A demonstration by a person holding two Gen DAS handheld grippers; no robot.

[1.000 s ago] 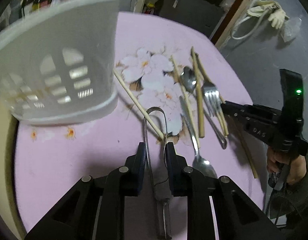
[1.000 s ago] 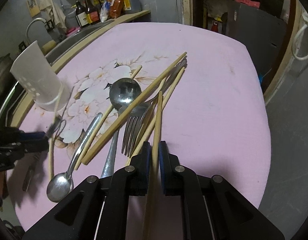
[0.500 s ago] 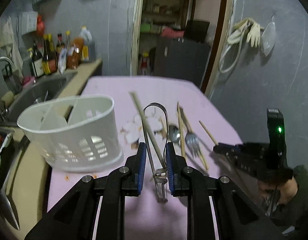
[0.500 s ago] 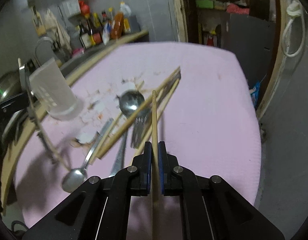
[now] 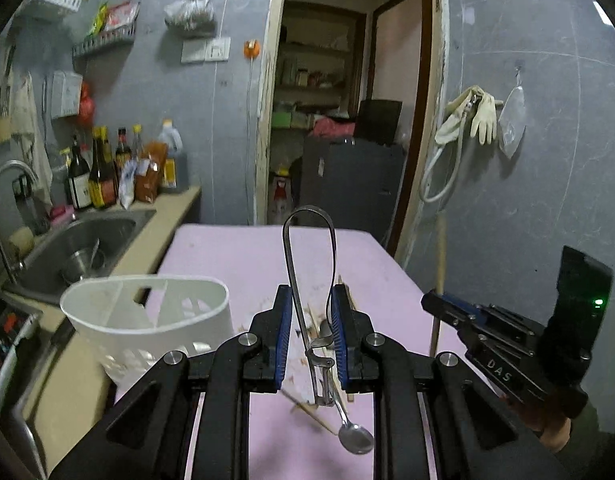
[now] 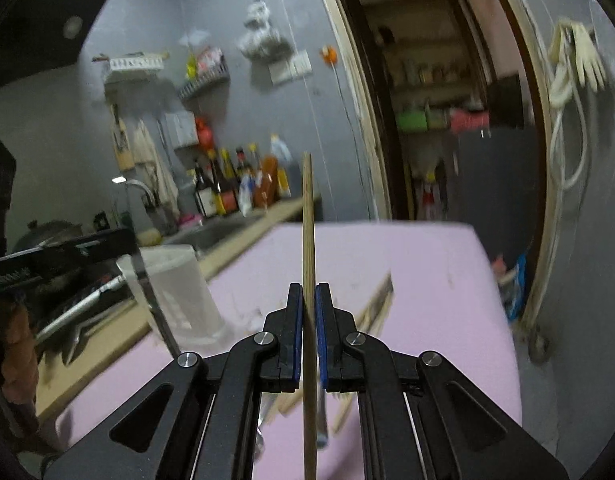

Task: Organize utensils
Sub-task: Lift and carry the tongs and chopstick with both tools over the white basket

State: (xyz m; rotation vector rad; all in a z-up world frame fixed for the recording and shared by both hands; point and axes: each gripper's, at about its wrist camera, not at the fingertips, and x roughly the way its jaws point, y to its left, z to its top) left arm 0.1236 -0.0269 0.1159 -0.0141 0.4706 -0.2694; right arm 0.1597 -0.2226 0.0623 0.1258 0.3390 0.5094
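My left gripper [image 5: 309, 312] is shut on a metal loop-shaped peeler [image 5: 307, 248] and holds it upright, lifted above the pink table [image 5: 235, 252]. The white slotted utensil holder [image 5: 147, 320] stands low and to the left of it. My right gripper [image 6: 306, 312] is shut on a wooden chopstick [image 6: 307, 216] that points up. The right gripper also shows in the left wrist view [image 5: 487, 328], with its chopstick [image 5: 438, 272]. A spoon [image 5: 353, 436] and several chopsticks [image 6: 377, 300] lie on the table below.
A steel sink [image 5: 83, 240] with a tap sits left of the table, with bottles [image 5: 107, 176] on the counter behind it. A doorway [image 5: 339, 120] is at the far end. The holder shows in the right wrist view [image 6: 179, 292].
Both grippers have risen from the table and tilted up to level, the left with the peeler, the right with the chopstick. The utensils on the table now lie far below.
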